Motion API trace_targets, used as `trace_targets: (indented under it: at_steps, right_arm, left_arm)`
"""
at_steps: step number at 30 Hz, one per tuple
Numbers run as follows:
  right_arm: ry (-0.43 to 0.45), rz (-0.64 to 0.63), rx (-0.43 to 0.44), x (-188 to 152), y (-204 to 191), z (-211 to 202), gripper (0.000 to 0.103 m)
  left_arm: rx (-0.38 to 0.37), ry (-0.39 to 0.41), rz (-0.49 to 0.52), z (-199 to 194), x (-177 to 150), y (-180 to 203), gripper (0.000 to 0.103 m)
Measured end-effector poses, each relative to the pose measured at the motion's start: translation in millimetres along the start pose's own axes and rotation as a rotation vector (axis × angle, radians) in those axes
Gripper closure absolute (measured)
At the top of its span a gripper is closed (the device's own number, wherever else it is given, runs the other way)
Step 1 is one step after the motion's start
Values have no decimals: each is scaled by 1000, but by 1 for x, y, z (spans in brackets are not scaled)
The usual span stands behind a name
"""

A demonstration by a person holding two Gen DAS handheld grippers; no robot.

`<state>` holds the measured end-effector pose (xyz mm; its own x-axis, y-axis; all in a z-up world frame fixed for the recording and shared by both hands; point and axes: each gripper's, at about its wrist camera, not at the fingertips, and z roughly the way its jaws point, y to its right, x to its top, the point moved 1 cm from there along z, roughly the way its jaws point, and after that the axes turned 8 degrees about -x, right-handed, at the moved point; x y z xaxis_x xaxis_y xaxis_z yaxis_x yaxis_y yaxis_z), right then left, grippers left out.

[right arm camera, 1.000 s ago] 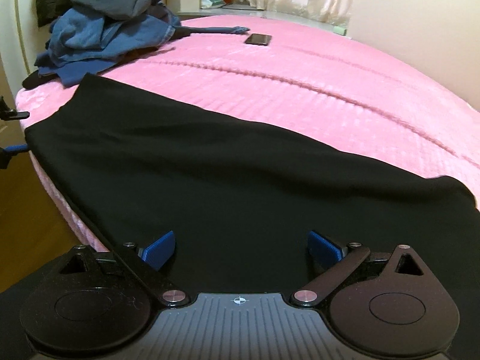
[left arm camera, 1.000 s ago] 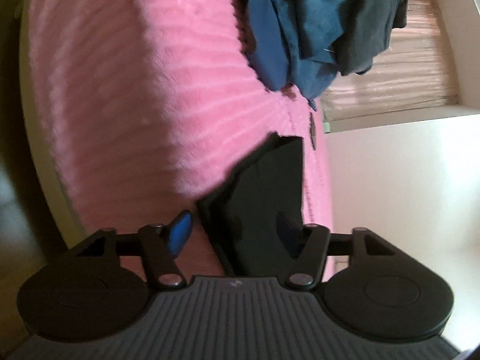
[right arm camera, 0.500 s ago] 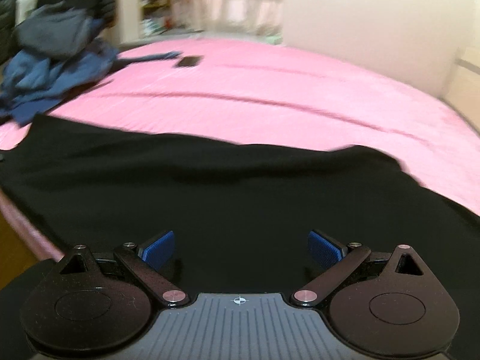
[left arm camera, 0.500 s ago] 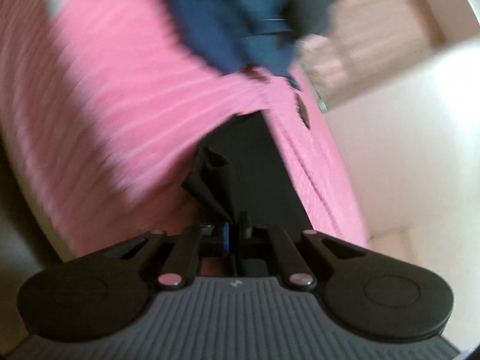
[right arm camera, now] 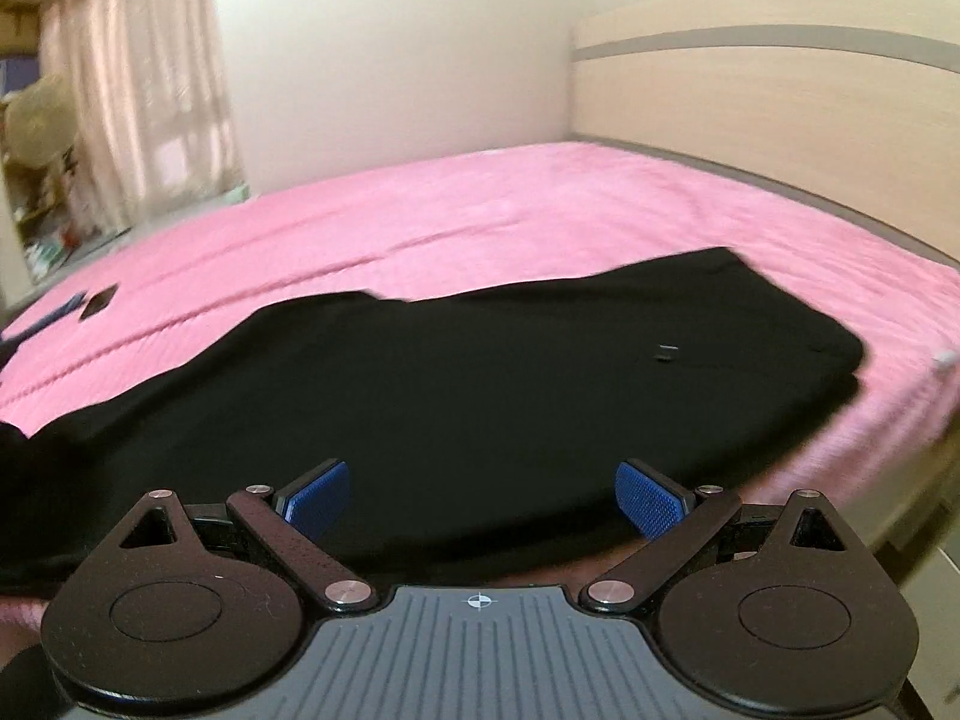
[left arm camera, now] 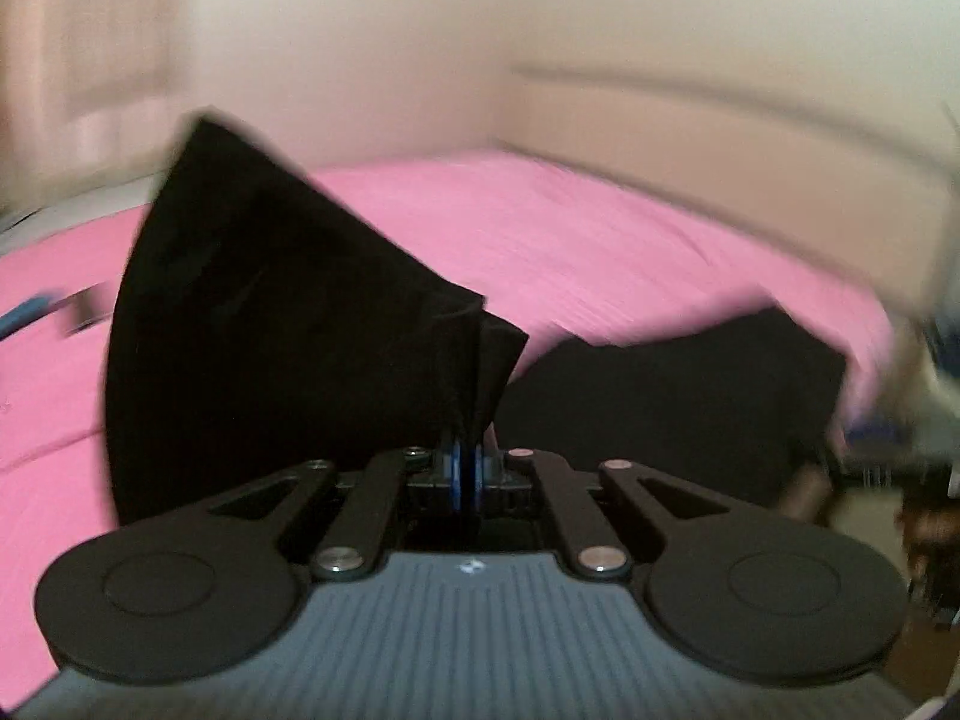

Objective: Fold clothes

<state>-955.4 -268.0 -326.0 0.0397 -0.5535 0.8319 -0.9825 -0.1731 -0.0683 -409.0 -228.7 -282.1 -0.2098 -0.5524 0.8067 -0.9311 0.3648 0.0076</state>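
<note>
Left gripper (left arm camera: pixel 466 468) is clenched on a bunched corner of the black garment (left arm camera: pixel 270 324), lifting it off the pink bedspread (left arm camera: pixel 570 240). Right gripper (right arm camera: pixel 483 498) is spread wide, holding nothing, just over the garment's (right arm camera: pixel 480 390) near edge. Garment lies flat w/ long axis left-right across the bed. Beyond, far left: dark phone (right arm camera: pixel 99 302). Headboard (right arm camera: pixel 750 108) behind at right, curtains (right arm camera: pixel 144 90) at left.
</note>
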Motion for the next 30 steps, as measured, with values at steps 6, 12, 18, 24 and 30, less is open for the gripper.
trace_targets:
  at_steps: [6,12,18,24,30]
  right_arm:
    - [-27,96,-42,-11,44,-19,5]
    - [-31,112,151,-6,28,-20,5]
    - [-85,158,386,4,-14,-7,5]
    - [-208,167,533,-2,-62,14,6]
    - [-301,311,562,-12,-65,45,6]
  left_arm:
    - [-22,-216,201,97,-35,72,101]
    - [-122,-165,256,78,-42,70,84]
    - [-145,-72,67,33,-35,16,82]
    - [32,-41,-139,-3,-59,-63,81]
    - [108,-63,-182,-8,-82,-91,75]
